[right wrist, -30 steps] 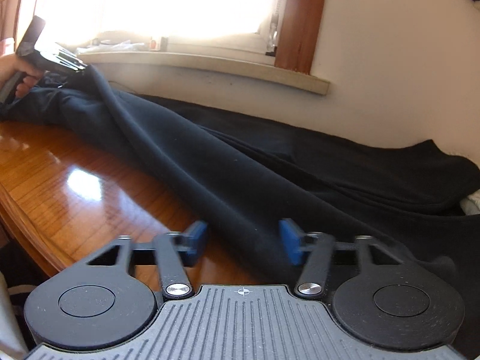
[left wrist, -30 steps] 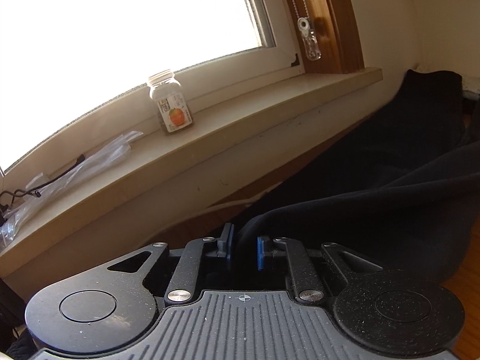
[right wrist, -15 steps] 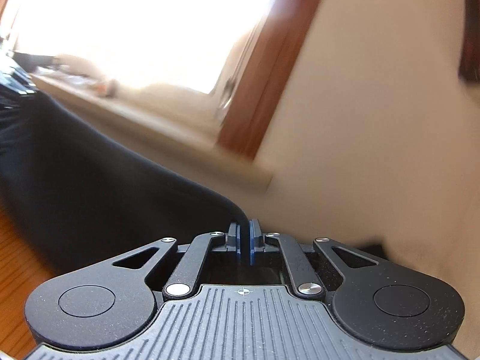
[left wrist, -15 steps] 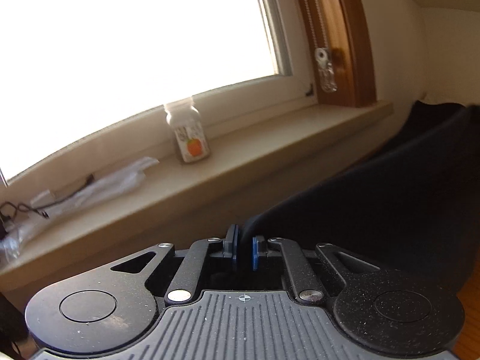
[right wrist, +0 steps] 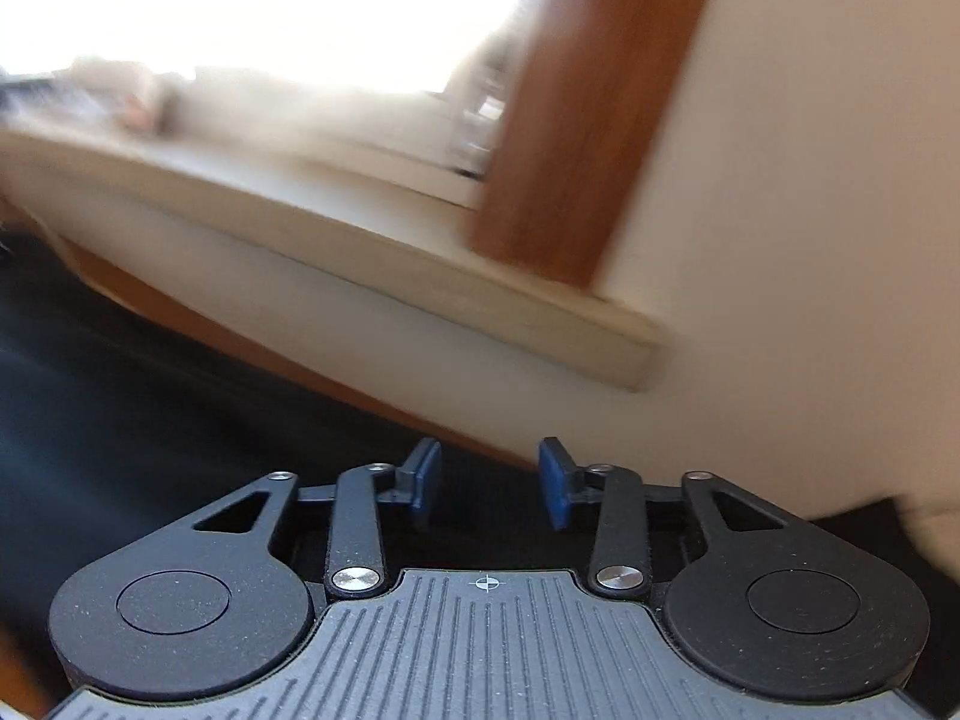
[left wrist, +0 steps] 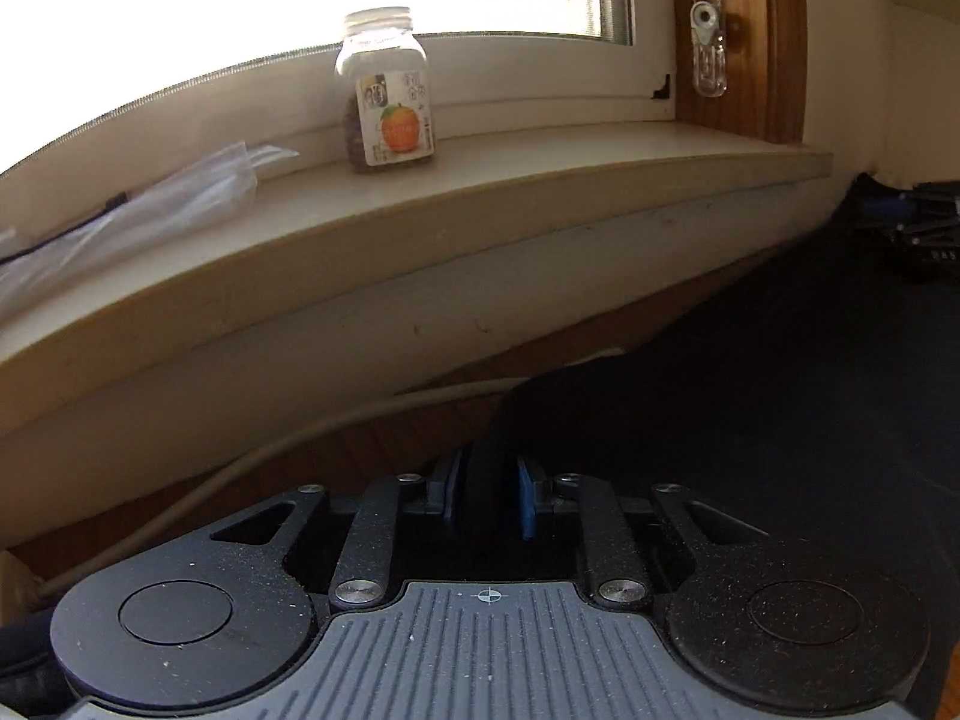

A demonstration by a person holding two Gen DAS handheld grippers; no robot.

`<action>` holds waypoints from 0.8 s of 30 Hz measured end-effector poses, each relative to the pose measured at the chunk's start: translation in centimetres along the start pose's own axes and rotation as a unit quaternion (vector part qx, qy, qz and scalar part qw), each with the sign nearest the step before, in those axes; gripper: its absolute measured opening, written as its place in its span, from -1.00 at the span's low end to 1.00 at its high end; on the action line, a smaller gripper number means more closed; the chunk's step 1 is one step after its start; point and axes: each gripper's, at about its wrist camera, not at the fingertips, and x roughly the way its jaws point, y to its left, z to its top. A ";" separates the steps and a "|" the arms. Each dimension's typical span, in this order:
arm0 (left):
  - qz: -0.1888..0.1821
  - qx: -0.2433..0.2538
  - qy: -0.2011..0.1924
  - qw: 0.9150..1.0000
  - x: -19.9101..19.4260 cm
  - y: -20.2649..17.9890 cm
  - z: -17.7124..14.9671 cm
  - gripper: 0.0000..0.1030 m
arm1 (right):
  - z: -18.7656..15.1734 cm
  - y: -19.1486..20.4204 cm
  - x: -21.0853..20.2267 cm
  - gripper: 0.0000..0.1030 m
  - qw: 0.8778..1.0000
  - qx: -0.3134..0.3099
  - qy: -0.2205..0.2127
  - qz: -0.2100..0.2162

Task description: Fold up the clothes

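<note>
The left gripper (left wrist: pixel 487 495) pointed toward a sunlit window, its blue fingers (left wrist: pixel 527 501) parting with a fold of the black garment (left wrist: pixel 780 396) between them; the cloth filled the narrow gap and appeared to touch both pads. From that fold the dark fabric spread away to the right across the wooden bench (left wrist: pixel 384 450), lying close under the wall below the windowsill (left wrist: pixel 420 228).

On the sill stood a clear jar (left wrist: pixel 389 90) with a pale lid and an orange fruit on its label, upright and near the window frame. To its left lay a crumpled clear plastic wrapper (left wrist: pixel 180 198) with a dark cable beside it. A blind-cord weight (left wrist: pixel 709 57) hung against the brown wooden trim (left wrist: pixel 774 36) at the right of the window. A pale cord (left wrist: pixel 270 456) ran along the bench edge under the wall.

The right gripper (right wrist: pixel 489 483), seen through heavy blur, had its fingers (right wrist: pixel 555 483) standing apart and widening, with nothing pressed between the pads. The black garment lay beneath and to the left of it, reaching toward the strip of bench at the foot of the wall (right wrist: pixel 780 240). A dark shape at the far right of the left view could not be made out clearly.
</note>
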 end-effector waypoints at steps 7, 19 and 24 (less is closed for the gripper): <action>-0.016 0.000 0.014 1.000 0.1 0.0 -0.3 -0.41 | -1.3 1.3 1.7 -0.10 0.994 0.005 0.071 0.078; -0.035 0.017 0.012 0.999 -2.3 -0.9 -2.3 -0.42 | -3.0 2.5 -0.4 -0.11 0.995 0.027 0.070 0.067; -0.028 0.042 0.007 0.999 -4.3 -2.2 -4.0 -0.42 | -4.2 3.4 -2.6 -0.11 0.993 0.044 0.063 0.085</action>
